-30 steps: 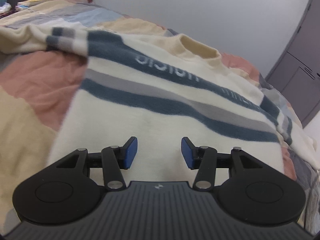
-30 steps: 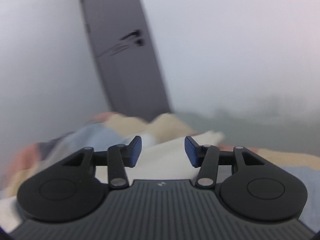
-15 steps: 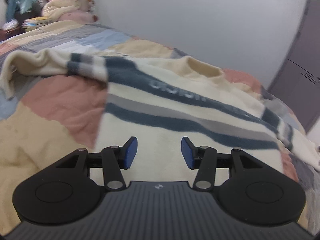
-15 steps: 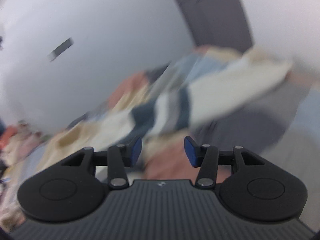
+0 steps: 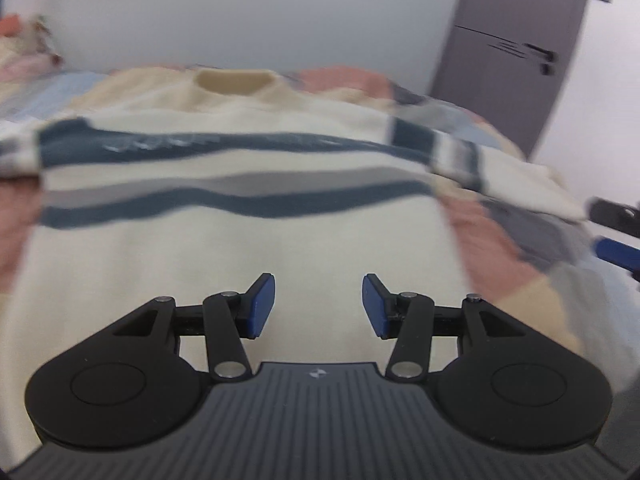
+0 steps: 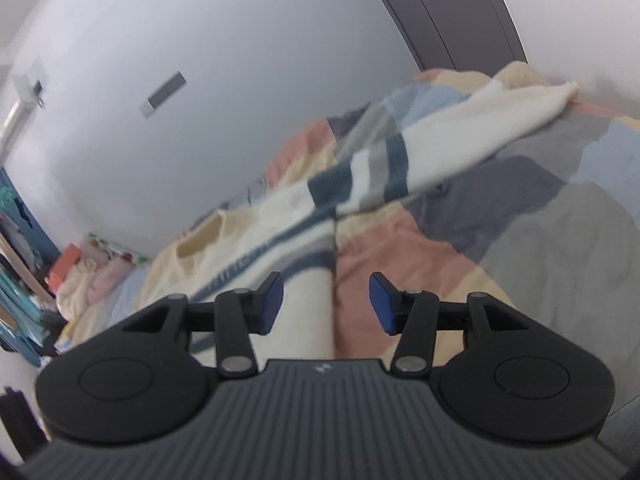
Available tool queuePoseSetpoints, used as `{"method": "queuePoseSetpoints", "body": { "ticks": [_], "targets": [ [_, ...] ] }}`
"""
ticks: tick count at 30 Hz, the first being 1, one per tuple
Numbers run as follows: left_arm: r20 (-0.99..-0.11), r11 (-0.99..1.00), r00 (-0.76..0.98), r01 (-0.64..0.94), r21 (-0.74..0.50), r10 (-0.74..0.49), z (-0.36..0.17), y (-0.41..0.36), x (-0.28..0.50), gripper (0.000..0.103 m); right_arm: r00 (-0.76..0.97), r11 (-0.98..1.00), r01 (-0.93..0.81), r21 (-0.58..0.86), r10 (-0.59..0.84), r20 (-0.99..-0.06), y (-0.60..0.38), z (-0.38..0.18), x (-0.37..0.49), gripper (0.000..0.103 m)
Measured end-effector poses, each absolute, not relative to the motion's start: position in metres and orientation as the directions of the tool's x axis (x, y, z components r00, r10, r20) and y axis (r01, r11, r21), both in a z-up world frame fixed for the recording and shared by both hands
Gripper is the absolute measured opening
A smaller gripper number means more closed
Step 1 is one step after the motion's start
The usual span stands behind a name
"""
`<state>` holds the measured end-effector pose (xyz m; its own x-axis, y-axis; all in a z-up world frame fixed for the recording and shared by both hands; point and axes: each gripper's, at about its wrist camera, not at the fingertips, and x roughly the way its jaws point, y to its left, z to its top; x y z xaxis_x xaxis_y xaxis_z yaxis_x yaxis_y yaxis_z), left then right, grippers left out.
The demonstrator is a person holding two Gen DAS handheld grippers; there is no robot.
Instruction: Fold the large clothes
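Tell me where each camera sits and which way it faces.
Left wrist: on the left gripper, open, facing the sweater toward its collar; right gripper at the right edge.
Right wrist: on the right gripper, open, over the sweater's side edge, sleeve ahead.
Shared: sweater, quilt, grey door.

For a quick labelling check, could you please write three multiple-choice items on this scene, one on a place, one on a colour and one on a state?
1. Where does the sweater lie?
A. on the quilt
B. on a chair
C. on the floor

2. What colour are the sweater's widest stripes?
A. red
B. dark blue
C. green

3. How is the left gripper?
A. shut on a sleeve
B. open, holding nothing
C. out of view

Answers: 1 A, patchwork quilt shows around the sweater. 2 B, dark blue bands cross the chest. 3 B, nothing sits between its pads.
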<state>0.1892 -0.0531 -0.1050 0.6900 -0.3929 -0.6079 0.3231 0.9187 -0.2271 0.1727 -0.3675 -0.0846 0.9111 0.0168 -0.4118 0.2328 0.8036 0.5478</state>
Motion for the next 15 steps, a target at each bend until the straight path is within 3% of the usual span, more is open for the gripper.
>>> {"method": "queuePoseSetpoints", "body": {
  "ticks": [4,11,15],
  "targets": [
    [-0.607,0.858,0.608,0.395,-0.328,-0.512,-0.110,-0.080,0.182,0.055,0.926,0.780,0.208,0.590,0.037,-0.375,-0.380,-0.082,0.163,0.051],
    [-0.657,0.841,0.560,0.492,-0.226,-0.504,-0.134,-0.135,0.175,0.055,0.934,0.741,0.217,0.635,0.031,-0.356,-0.399,-0.089,0.163,0.051],
    [-0.661,0.841,0.570,0.509,-0.182,-0.488,-0.142,-0.145,0.176,0.066,0.920,0.698,0.254,0.670,0.040,-0.391,-0.412,-0.101,0.172,0.051]
  ]
}}
